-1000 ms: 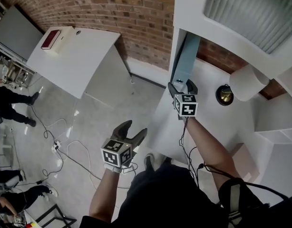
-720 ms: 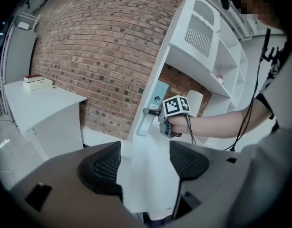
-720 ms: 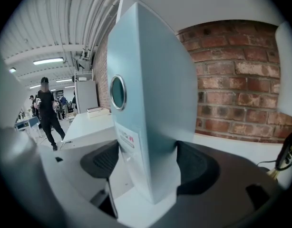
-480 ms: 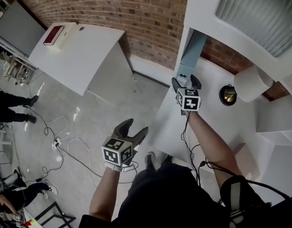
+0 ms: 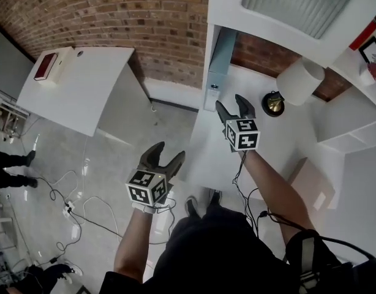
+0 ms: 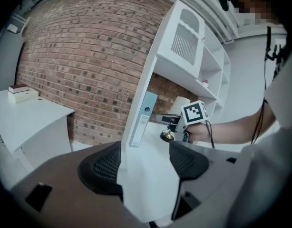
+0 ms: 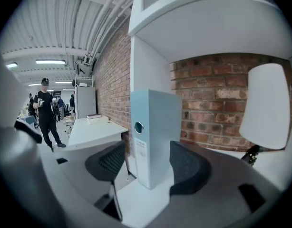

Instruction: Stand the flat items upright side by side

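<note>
Right gripper (image 5: 232,108) hovers over the white desk (image 5: 280,133), jaws apart and empty, though they have just been closing a little. We see the pale blue binder (image 7: 155,141) ahead, near but untouched, lined up with the gap. It stands upright at the desk's far left, right beside the shelf's side wall (image 7: 146,65), which likely props it. Left gripper (image 5: 167,156) hangs off the desk's left edge over the floor, jaws apart, holding nothing.

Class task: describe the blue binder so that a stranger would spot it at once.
Find the white desk against the brick wall. At its left end, under the shelf, a binder stands upright. It alone is pale blue, with a round hole in its spine; the lamp beside it is white-shaded.
</note>
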`<state>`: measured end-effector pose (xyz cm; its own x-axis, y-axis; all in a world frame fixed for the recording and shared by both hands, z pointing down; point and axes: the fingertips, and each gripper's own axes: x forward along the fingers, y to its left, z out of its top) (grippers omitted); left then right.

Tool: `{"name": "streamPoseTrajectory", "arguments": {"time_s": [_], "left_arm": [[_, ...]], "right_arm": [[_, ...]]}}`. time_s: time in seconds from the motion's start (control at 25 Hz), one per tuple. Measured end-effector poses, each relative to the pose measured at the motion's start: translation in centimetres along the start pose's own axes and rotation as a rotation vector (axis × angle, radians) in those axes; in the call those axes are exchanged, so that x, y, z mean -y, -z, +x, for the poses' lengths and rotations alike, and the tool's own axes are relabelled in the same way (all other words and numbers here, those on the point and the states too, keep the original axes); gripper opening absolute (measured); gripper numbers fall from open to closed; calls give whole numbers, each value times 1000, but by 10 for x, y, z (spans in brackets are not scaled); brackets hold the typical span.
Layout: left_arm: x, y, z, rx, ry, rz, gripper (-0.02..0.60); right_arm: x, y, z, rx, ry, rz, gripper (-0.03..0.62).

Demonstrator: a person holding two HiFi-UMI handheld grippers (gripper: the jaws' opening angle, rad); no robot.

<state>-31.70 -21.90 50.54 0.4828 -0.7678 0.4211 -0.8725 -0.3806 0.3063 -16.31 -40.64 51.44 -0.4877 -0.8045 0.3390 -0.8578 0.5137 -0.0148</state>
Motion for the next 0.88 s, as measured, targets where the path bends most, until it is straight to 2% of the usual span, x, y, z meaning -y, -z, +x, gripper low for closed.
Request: {"name": "streamPoseTrajectory", "arguments": {"time_s": [0.12,0.2,0.4,0.6,0.88], "left_arm": [[12,-6,1,30,38,49,303],[23,-9,2,49,63,75,265],[64,1,18,60,158,97,250],[144,18,34,10,312,133,250],[273,44,61,-54,480,208,250]], "right_arm": [[-5,-9,-42,37,24,-13,245],[-10,-13,-71,59,43,-35,218],[-4,7,-144,64,122,-26,196],[39,50,-235,24,274,47,183],[125,105,-368,45,479,182,178]]}}
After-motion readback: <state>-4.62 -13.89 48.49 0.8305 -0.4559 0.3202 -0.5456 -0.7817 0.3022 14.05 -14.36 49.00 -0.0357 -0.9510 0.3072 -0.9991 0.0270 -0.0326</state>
